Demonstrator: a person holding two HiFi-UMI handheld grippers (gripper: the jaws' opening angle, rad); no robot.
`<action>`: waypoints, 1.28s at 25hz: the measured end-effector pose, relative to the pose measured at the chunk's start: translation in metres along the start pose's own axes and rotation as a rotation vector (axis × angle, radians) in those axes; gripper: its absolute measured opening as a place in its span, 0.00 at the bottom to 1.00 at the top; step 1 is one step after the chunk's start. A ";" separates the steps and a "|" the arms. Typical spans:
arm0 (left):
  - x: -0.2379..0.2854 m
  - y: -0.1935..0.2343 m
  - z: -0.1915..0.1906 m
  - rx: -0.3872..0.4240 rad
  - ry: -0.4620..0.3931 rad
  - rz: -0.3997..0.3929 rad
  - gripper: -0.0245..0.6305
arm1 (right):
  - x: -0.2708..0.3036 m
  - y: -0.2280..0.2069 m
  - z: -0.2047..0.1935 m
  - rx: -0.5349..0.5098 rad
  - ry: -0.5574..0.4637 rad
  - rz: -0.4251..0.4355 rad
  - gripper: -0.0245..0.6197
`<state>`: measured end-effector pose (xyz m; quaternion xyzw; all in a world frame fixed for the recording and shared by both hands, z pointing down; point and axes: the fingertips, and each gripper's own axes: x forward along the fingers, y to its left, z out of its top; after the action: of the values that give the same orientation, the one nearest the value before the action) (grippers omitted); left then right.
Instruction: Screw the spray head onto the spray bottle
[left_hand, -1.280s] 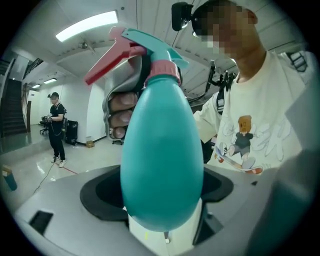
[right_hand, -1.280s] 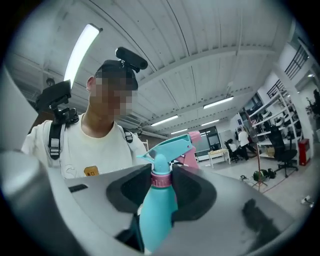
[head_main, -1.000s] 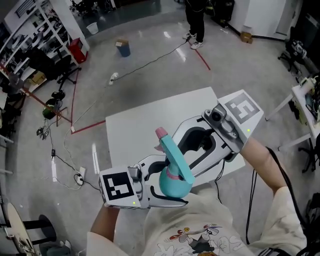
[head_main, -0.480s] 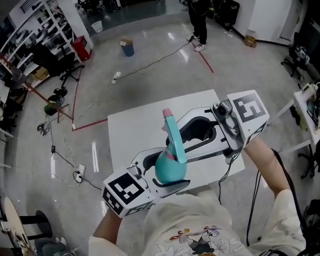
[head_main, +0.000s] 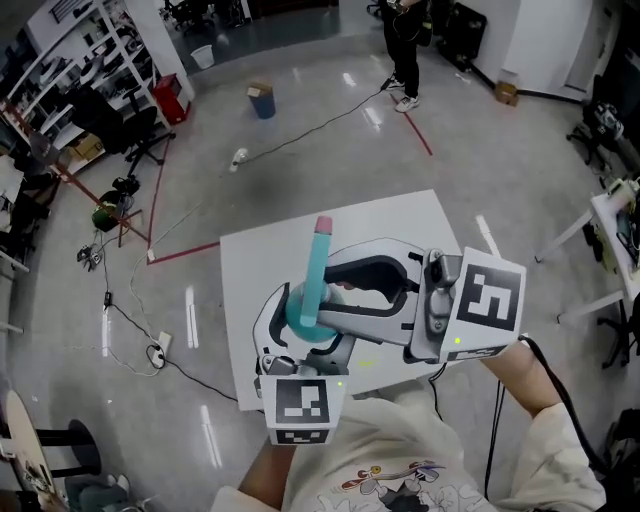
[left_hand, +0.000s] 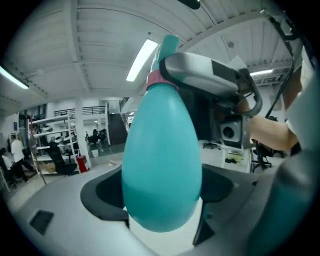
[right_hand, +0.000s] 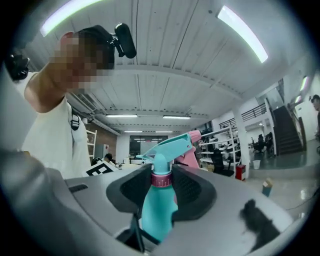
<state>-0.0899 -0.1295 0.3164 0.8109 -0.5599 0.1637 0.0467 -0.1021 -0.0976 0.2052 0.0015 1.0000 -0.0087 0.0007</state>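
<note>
A teal spray bottle is held in the air over the white table. Its teal spray head with a pink nozzle tip points away from me. My left gripper reaches in from below and is shut on the bottle's wide body. From the right, my right gripper is shut on the pink collar just under the spray head. In the left gripper view, the right gripper's grey jaw crosses the pink collar. The bottle's base is hidden.
The table stands on a grey shop floor with a red tape line and cables. Shelves line the far left. A blue bin and a standing person are far off. Another table's edge shows at right.
My left gripper has swung from the bottle's left side to below it, turning the bottle so the spray head points away. The right gripper has followed, moving lower and left, keeping its hold on the collar.
</note>
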 end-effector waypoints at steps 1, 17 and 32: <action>0.002 0.001 0.001 -0.011 -0.008 0.027 0.69 | 0.001 0.001 0.001 -0.007 -0.008 -0.029 0.24; -0.040 0.018 0.020 -0.072 -0.144 -0.068 0.69 | -0.016 0.033 0.018 0.048 -0.028 0.084 0.27; -0.085 -0.055 -0.011 -0.125 -0.025 0.027 0.69 | -0.032 0.095 0.012 -0.075 0.080 0.879 0.44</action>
<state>-0.0686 -0.0309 0.3057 0.8008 -0.5804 0.1188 0.0880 -0.0702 -0.0026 0.1918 0.4270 0.9031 0.0290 -0.0343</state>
